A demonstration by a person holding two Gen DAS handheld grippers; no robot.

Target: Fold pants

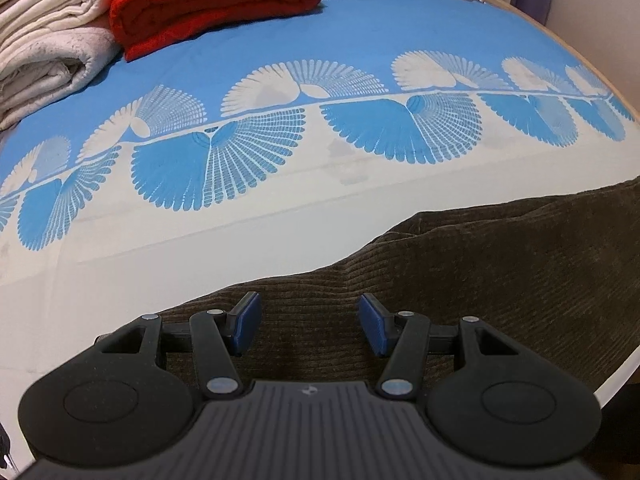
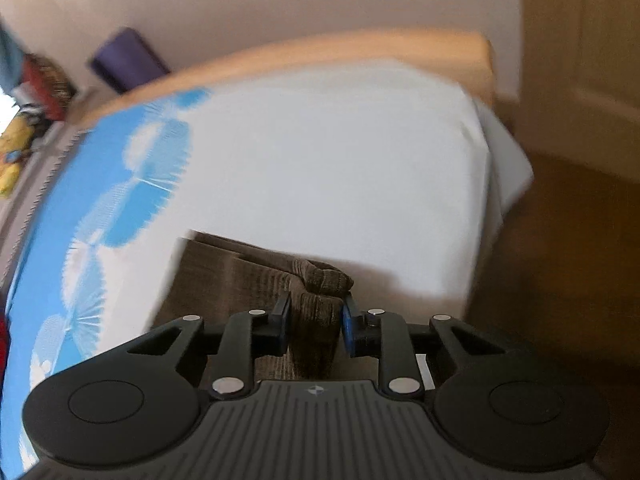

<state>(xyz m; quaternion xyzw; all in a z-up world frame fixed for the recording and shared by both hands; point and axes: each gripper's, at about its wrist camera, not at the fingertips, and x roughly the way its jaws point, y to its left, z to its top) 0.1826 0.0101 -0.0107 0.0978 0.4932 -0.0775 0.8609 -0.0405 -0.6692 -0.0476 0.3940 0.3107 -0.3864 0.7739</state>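
Brown corduroy pants (image 1: 500, 264) lie on a bed sheet (image 1: 280, 216) printed white and blue. In the left wrist view my left gripper (image 1: 310, 314) hovers over the near edge of the pants. Its blue pads (image 1: 246, 322) stand wide apart and nothing is pinched between them. In the right wrist view my right gripper (image 2: 316, 318) is closed on a bunched fold of the pants (image 2: 256, 276), lifting one end a little off the white part of the sheet (image 2: 340, 168). The picture there is blurred.
A folded red blanket (image 1: 212, 4) and a stack of white towels (image 1: 48, 44) sit at the far left corner of the bed. The bed's wooden rim (image 2: 320, 52) and its right corner show, with brown floor (image 2: 560, 280) beyond. A purple object (image 2: 124, 58) leans against the wall.
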